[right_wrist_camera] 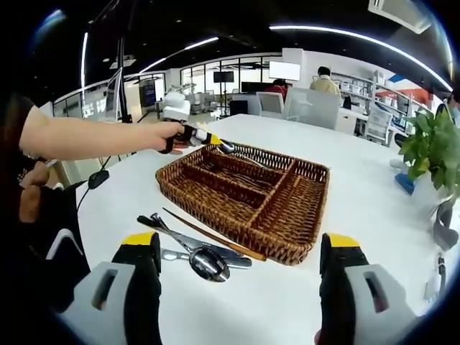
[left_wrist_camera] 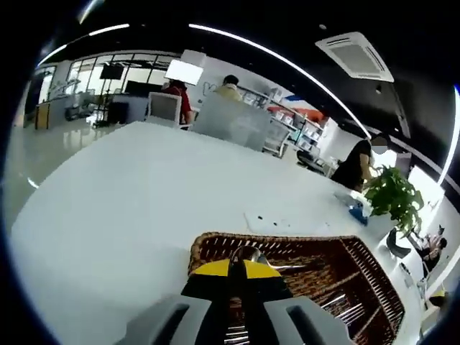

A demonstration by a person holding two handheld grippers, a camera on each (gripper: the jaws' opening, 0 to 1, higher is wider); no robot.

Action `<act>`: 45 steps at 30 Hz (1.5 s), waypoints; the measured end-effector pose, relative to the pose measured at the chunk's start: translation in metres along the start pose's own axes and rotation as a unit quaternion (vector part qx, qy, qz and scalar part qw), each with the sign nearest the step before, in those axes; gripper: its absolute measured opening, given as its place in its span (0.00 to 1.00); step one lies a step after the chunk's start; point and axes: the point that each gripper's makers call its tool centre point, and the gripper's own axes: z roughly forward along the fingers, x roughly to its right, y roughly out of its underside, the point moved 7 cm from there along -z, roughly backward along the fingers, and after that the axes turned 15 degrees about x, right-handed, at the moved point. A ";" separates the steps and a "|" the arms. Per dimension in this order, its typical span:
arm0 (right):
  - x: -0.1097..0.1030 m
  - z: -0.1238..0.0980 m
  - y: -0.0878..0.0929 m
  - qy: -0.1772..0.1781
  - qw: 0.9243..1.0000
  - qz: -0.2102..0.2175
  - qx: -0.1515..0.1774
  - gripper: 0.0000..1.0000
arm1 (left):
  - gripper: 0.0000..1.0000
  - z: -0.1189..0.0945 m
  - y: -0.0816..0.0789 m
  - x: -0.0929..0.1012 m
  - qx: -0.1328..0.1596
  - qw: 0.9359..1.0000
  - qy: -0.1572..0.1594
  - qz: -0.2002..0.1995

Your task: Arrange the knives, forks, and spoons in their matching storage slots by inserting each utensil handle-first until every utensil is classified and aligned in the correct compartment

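Nearest the right gripper (right_wrist_camera: 241, 269): its two grey jaws with yellow tips stand wide apart and hold nothing. Just ahead of the left jaw, loose utensils (right_wrist_camera: 194, 251) lie in a small pile on the white table (right_wrist_camera: 359, 180). The pile holds a polished spoon with its bowl towards the camera, a flat steel blade and a thin dark stick. Other pieces are too overlapped to sort.

Beyond the pile, ahead and between the jaws, stands the tray (right_wrist_camera: 248, 188). It is brown woven wicker, rectangular, with ribbed walls and several long compartments.

The left gripper (left_wrist_camera: 237, 269) has its yellow-tipped jaws drawn close on a slim metal utensil (left_wrist_camera: 248, 255). The type cannot be told. In the right gripper view this gripper (right_wrist_camera: 205, 140) hangs over the far left corner of the tray, with a hand (right_wrist_camera: 159, 135) on its grip.

Judged step: the left gripper is delivering one utensil into a far compartment. The next move calls for lowering it handle-first along the slot, then releasing. The right gripper should then close on the spoon by its narrow handle; polished steel may slip
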 end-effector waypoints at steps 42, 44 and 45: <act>-0.005 -0.001 -0.005 -0.005 1.000 -0.005 0.015 0.94 | 0.36 -0.015 -0.020 0.025 -0.017 0.987 0.053 0.152; -0.006 -0.001 -0.006 -0.006 1.000 -0.005 0.019 0.95 | 0.38 -0.022 -0.021 0.028 -0.016 0.986 0.058 0.154; -0.006 -0.002 -0.007 -0.007 1.000 -0.006 0.020 0.95 | 0.40 -0.026 -0.021 0.030 -0.016 0.985 0.061 0.158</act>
